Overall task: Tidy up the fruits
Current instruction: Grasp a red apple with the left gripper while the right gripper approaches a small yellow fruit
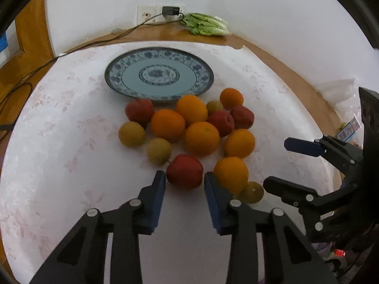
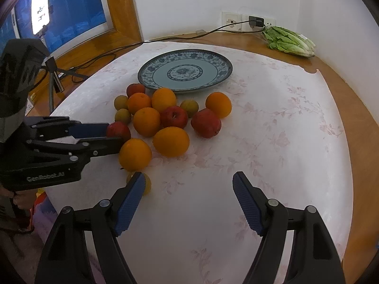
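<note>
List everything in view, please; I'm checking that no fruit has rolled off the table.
oranges: six, orange, clustered before the plate
red apples: four, red, among the oranges
small fruits: four, yellow-green, at the cluster's edges
plate: one, blue-and-white, behind the fruit, empty
lettuce: one, green, by the wall
charger: one, black, in wall socket
left gripper: black, jaws closed on nearest red apple
right gripper: black, jaws open, empty

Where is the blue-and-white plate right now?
The plate sits empty on the white tablecloth, just beyond the fruit pile in both wrist views, with the lettuce behind it by the wall.
</note>
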Available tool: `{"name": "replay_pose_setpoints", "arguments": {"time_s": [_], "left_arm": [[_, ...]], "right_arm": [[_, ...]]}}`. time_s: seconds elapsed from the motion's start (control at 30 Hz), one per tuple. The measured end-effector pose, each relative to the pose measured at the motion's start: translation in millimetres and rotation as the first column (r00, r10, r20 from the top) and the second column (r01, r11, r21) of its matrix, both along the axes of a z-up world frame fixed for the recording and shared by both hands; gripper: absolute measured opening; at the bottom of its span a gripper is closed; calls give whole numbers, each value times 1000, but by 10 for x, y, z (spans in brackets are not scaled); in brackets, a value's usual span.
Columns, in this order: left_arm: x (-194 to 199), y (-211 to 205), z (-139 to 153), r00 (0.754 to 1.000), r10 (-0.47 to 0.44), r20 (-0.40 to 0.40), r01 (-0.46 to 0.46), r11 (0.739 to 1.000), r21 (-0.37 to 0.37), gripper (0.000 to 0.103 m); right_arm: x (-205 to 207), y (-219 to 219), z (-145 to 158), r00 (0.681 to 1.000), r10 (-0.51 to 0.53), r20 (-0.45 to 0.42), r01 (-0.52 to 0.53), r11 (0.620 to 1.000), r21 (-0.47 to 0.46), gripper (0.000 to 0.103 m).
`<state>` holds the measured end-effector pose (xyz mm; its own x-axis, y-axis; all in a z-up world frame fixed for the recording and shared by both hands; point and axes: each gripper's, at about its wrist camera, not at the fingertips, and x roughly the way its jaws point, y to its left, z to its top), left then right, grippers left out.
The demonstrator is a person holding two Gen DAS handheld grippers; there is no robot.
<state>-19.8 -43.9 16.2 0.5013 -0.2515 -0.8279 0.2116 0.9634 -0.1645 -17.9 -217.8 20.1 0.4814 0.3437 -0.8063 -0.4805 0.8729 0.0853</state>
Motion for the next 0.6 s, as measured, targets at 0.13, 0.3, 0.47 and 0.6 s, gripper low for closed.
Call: {"name": "replay_pose_setpoints", "arguments": {"time_s": [0.13, 0.3, 0.47, 0.6], "left_arm": [[16, 4, -24, 1000, 8, 0, -8, 1000, -17, 33], [14, 22, -22, 1000, 18, 2, -18, 999, -34, 32], [-14, 44, 1, 1000, 16, 5, -16, 999, -31, 32], [-51, 87, 56, 999, 28, 22, -28, 999, -16, 32]], "right_arm": [[-2, -8, -16, 1000, -1, -13, 1, 1000, 15, 78], [-14, -2, -21, 1000, 4, -22, -3, 999, 33, 78], [-33, 7, -28, 999, 18, -33, -16, 999, 51, 78], [-46, 21, -19, 999, 26, -31, -24, 998, 55, 77]]}}
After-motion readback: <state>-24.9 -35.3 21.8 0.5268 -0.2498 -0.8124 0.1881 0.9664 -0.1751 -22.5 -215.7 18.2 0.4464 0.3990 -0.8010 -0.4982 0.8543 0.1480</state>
